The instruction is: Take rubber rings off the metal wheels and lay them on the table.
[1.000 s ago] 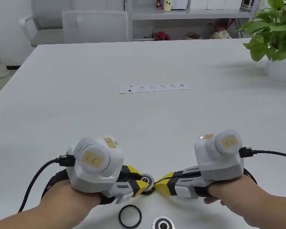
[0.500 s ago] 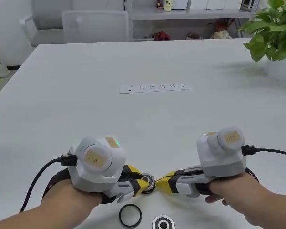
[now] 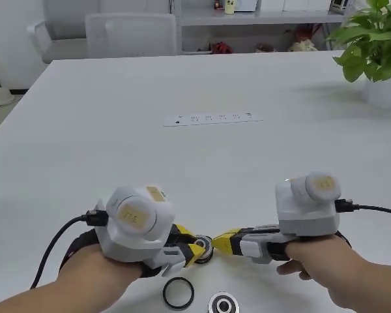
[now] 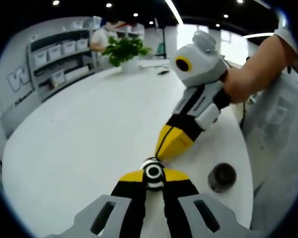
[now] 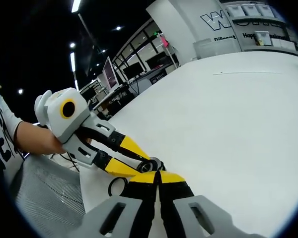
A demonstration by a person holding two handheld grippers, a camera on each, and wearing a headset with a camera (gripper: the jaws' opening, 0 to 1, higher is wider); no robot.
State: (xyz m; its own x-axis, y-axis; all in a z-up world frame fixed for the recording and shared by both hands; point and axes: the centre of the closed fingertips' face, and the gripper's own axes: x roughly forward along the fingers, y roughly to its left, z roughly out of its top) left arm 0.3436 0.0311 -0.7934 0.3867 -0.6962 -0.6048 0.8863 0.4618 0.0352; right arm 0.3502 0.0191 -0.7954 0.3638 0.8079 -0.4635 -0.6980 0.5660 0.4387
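Note:
A small metal wheel [image 3: 202, 247] [image 4: 153, 171] [image 5: 153, 163] is pinched in my left gripper [image 3: 197, 251] [image 4: 153, 174], just above the white table [image 3: 195, 176] at its near edge. My right gripper [image 3: 218, 244] [image 5: 157, 174] meets it tip to tip from the right, jaws shut on the wheel's thin black rubber ring [image 4: 157, 150], which looks drawn out a little from the rim. A loose black rubber ring [image 3: 163, 295] [image 5: 111, 184] lies flat on the table below the grippers. Beside it sits another metal wheel [image 3: 223, 304] [image 4: 221, 177].
A white power strip [image 3: 213, 119] lies across the middle of the table. A potted plant [image 3: 375, 39] stands at the far right corner. A chair [image 3: 130, 36] and shelves are beyond the far edge. Cables trail from both grippers.
My right gripper has drawn slightly to the right, away from the wheel. The left gripper, the loose ring and the other wheel have stayed in place.

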